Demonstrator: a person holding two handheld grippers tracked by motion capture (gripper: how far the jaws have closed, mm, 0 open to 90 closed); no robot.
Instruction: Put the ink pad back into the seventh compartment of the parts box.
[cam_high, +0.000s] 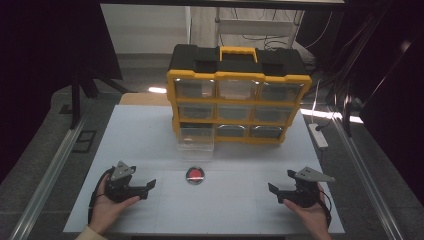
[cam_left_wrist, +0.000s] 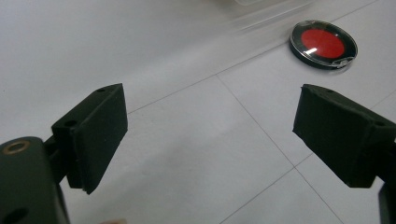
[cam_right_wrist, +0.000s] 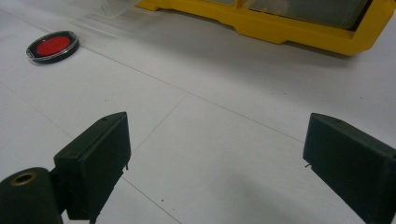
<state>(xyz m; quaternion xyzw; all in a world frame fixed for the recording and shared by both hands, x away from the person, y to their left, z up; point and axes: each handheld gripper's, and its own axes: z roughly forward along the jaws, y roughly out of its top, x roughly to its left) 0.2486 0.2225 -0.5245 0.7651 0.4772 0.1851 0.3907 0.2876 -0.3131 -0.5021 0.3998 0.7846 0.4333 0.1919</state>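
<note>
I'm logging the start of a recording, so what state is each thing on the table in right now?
Left gripper: open, holding nothing.
Right gripper: open, holding nothing.
Round red case: lid on, lying flat, untouched.
Yellow drawer organiser: upright, its clear drawers pushed in except one.
Bottom left drawer: pulled out; contents too unclear to tell.

Dim room, grey floor (cam_high: 45, 135), white table (cam_high: 145, 135), metal rails (cam_high: 50, 170).

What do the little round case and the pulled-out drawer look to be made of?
Round case: black rim with a glossy clear lid, likely plastic, catching glare over a red disc. Pulled-out drawer: see-through and colourless, probably clear plastic, since the table shows through it.
</note>
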